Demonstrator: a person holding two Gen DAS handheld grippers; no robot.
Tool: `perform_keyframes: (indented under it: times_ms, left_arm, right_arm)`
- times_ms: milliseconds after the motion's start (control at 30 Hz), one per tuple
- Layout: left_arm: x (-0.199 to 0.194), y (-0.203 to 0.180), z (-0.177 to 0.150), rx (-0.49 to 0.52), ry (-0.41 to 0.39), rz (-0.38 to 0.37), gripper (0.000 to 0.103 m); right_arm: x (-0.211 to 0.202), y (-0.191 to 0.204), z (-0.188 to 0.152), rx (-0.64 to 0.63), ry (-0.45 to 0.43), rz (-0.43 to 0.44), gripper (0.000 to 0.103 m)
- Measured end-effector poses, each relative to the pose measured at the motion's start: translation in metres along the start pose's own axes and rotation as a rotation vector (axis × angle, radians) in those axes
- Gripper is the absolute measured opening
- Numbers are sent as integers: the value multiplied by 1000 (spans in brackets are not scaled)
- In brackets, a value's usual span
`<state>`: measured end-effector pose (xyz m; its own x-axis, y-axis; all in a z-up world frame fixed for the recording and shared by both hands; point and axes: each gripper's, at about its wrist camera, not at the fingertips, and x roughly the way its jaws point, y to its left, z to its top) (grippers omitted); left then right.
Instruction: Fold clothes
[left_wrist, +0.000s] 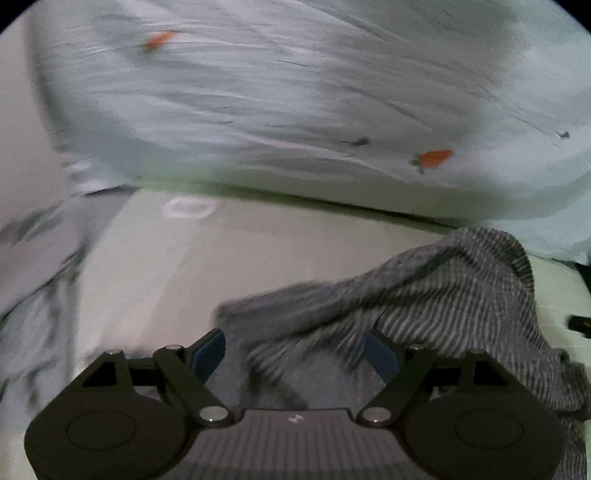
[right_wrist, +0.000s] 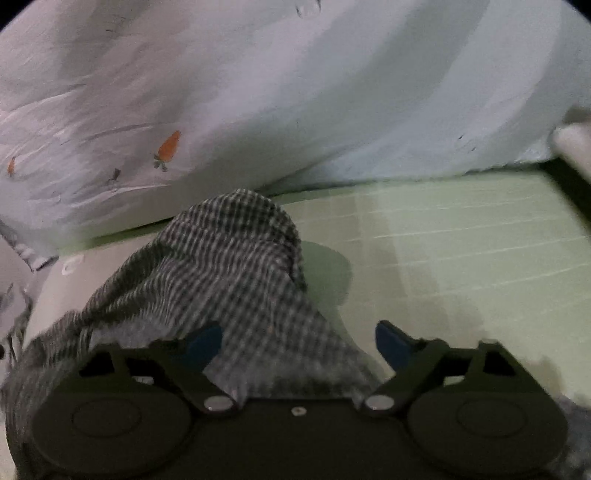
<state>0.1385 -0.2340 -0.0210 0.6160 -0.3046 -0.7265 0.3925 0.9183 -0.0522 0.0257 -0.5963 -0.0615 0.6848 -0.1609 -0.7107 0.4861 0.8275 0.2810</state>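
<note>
- Left tool (left_wrist: 295, 350): jaws spread wide, blue pads (left_wrist: 210, 352) apart, aimed low and forward over the bed; the checked garment (left_wrist: 424, 295) lies between the pads without being pinched.
- Right tool (right_wrist: 299, 345): jaws likewise spread, with the same garment (right_wrist: 221, 266) draped over its left finger and body.
- Garment: grey-and-white check, crumpled, raised in a peak, lying on the bed between both tools.
- Left view only: a pale sheet (left_wrist: 258, 258) with a faint ring mark.
- Right view only: a green ruled mat (right_wrist: 461, 240).
- Both views: a white carrot-print duvet (left_wrist: 295, 92) heaped behind; motion blur softens detail.
</note>
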Motion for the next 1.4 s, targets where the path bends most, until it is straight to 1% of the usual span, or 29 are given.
perform_keyframes:
  times_ms: [67,167,267,300,333,367,400,433,467,500,533,633,700,767,800,867,933,967,1000,1033,1067,1100,1133,1200,1233,1267,1300,1367,1400]
  left_arm:
    - [32,-15,16,2,24,-37,84]
    - [82,-31,40,-13,68,-108,84]
    - [122,-58,56,63,109,-205,84]
    - [134,-68,60,92,116,-231,85]
    - [147,-76,63,109,128,-241,85]
    - [162,-85,65,119,149,-243,85]
    - [176,-92,66,124,170,-245,77]
    - [187,-95,67,117,192,-249,40]
    - [198,-98,69,108,217,-254,14]
    - [207,-99,73,93,240,-255,4]
    - [211,-98,79,77,217,-251,3]
    - [208,-91,110,27,81,-251,3]
    - [209,-88,130,15,9,-234,3]
    - [218,-88,140,22,-2,-192,3]
    - [224,-88,143,25,-2,-172,3]
    - [240,-86,133,25,35,-138,3]
    - [254,-83,123,22,71,-106,4]
    - [257,-82,118,9,85,-93,5]
    - [257,-79,114,-3,95,-81,11]
    - [254,-78,112,-9,102,-66,17]
    - [252,-76,110,-16,109,-50,25]
    - [248,-74,109,-24,113,-35,42]
    - [240,-71,109,-36,108,-18,55]
    - [217,-65,111,-71,76,-1,64]
    - [204,-62,112,-92,54,2,70]
    - [188,-59,110,-109,37,1,72]
    - [173,-55,108,-124,21,3,77]
    - [139,-51,95,-142,-1,12,81]
    - [122,-51,85,-145,-7,18,85]
  right_arm:
    - [26,-3,10,37,33,17,71]
    - [64,-8,24,93,82,41,71]
    - [97,-12,36,138,126,67,72]
    - [102,-10,40,124,126,78,70]
    - [107,-8,44,105,124,89,65]
    - [112,-5,48,86,123,100,44]
    - [116,-3,52,68,121,111,20]
    - [121,0,56,49,119,122,19]
    - [126,2,61,31,118,132,17]
    - [128,7,71,-7,94,123,16]
    - [130,11,85,-35,59,118,15]
    - [136,24,129,-104,-51,110,13]
    - [146,40,148,-176,-85,99,10]
    - [162,60,150,-286,-93,69,10]
    - [172,68,144,-323,-84,47,10]
    - [192,81,130,-388,-61,3,10]
    - [207,86,119,-388,-20,-18,12]
    - [211,86,117,-376,-5,-28,18]
    - [212,86,116,-364,5,-42,34]
    - [211,86,116,-360,9,-60,44]
    - [207,85,117,-362,6,-76,61]
    - [199,83,118,-363,-8,-84,67]
    - [186,81,119,-361,-30,-81,70]
    - [155,69,121,-332,-84,-72,91]
    - [139,63,122,-317,-111,-68,94]
    - [123,57,123,-301,-138,-63,100]
    - [105,52,118,-289,-154,-66,102]
    - [68,40,104,-272,-174,-82,103]
    - [49,35,91,-272,-175,-101,103]
